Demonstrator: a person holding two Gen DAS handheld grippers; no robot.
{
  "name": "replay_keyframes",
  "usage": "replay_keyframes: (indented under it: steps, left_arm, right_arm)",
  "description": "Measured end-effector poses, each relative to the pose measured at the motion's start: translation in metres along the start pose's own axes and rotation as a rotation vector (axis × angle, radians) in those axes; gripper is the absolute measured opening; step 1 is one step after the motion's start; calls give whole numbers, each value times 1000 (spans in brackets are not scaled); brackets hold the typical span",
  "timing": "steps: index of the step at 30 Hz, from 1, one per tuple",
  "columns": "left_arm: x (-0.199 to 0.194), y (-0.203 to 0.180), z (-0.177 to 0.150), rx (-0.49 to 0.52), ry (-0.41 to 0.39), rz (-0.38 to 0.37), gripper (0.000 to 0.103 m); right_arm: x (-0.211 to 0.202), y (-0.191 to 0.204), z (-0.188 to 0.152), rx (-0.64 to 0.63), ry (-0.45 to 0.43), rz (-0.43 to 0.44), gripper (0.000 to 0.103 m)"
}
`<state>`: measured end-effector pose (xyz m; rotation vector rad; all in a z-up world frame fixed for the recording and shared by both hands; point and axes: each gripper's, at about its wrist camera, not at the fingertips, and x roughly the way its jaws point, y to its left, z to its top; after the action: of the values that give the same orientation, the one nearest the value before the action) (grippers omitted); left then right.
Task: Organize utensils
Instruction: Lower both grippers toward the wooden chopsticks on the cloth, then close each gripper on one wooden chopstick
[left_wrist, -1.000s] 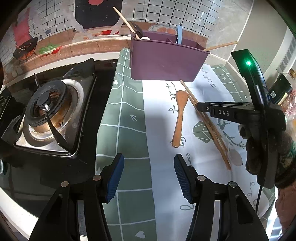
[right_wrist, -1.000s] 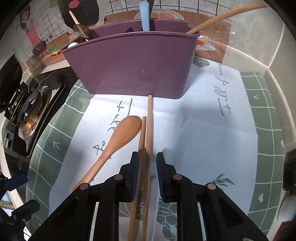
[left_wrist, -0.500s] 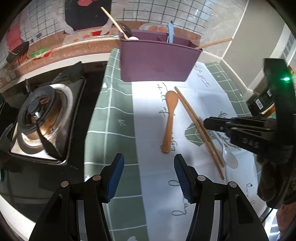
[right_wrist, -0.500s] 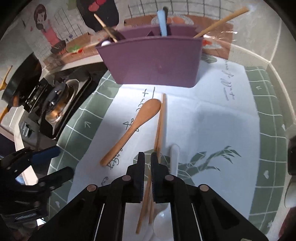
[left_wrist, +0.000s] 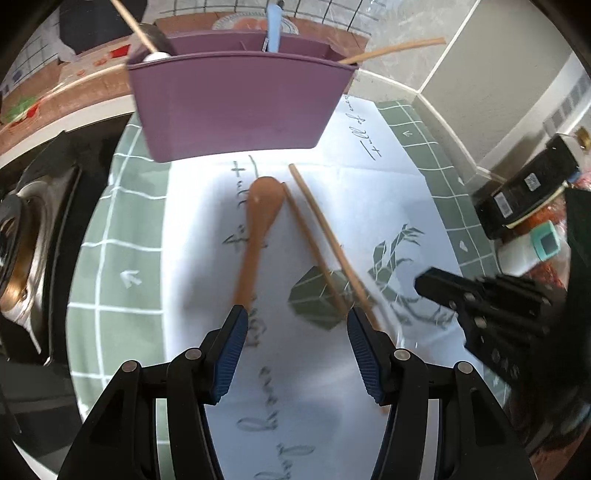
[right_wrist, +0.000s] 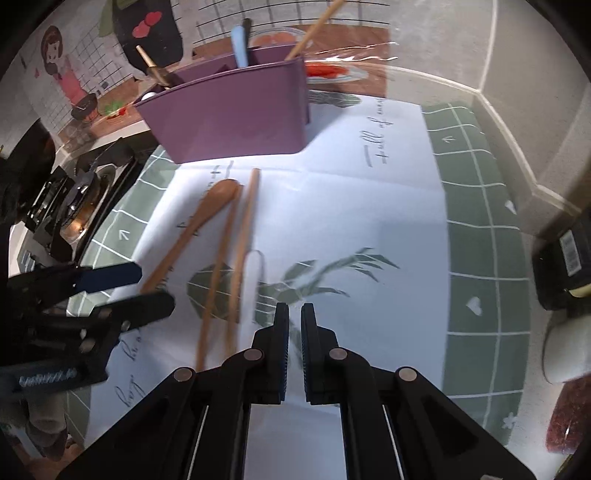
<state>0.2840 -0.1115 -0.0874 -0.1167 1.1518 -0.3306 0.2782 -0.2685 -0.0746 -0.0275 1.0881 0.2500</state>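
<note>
On the counter, a patterned cloth (left_wrist: 122, 258). At its far edge, a purple holder (left_wrist: 236, 107), already carrying several handles, so probably the goal. In the middle of the cloth, pointing toward the near edge and not yet sorted: wooden spoon (left_wrist: 258, 221), just beside it two chopsticks (left_wrist: 317, 236), then a small white spoon (right_wrist: 251, 273). Over the handle ends, left gripper (left_wrist: 295, 317), fingers spread, nothing between, seemingly ready to pick. Nearer the right edge, right gripper (right_wrist: 294, 314), fingers pressed together, empty.

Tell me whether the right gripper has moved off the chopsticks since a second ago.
Yes. The right gripper, shut and empty, now sits right of the chopsticks, which still lie beside the wooden spoon.
</note>
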Motion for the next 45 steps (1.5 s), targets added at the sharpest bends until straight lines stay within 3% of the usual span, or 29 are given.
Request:
replay_keyframes:
  steps: [9, 14, 19, 22, 28, 33, 35, 38, 40, 41, 42, 45]
  left_arm:
    - [31, -21, 15, 1, 58, 76, 56]
    - [38, -25, 15, 7, 62, 92, 45]
    - [36, -15, 14, -24, 45, 42, 21]
    - [29, -7, 8, -36, 29, 39, 12]
    - [0, 24, -13, -63, -9, 34, 10]
    - [-22, 54, -32, -95, -30, 68, 10]
    - [-28, 64, -38, -112, -33, 80, 10]
    - [-35, 71, -46, -117, -31, 76, 10]
    - [-41, 74, -50, -112, -34, 72, 12]
    - [-43, 75, -52, -108, -40, 75, 12]
    - [-46, 76, -53, -107, -45, 78, 12]
    - [-52, 82, -58, -108, -47, 73, 12]
  right_arm:
    - [-6, -27, -8, 45, -22, -57, 8]
    - [-7, -36, -13, 73, -20, -75, 21]
    - [-10, -33, -15, 72, -28, -80, 28]
    - [-12, -27, -14, 61, -38, -85, 34]
    - [-11, -7, -9, 29, -61, -110, 59]
    - [-5, 20, 3, -37, -88, -133, 91]
    - [-2, 31, 9, -64, -92, -121, 94]
    - [13, 45, 22, -96, -81, -79, 93]
    - [24, 51, 29, -113, -64, -70, 78]
    - [30, 53, 33, -121, -45, -59, 57]
    - [39, 54, 38, -126, -14, -33, 44]
    - [51, 57, 47, -123, 2, -20, 43]
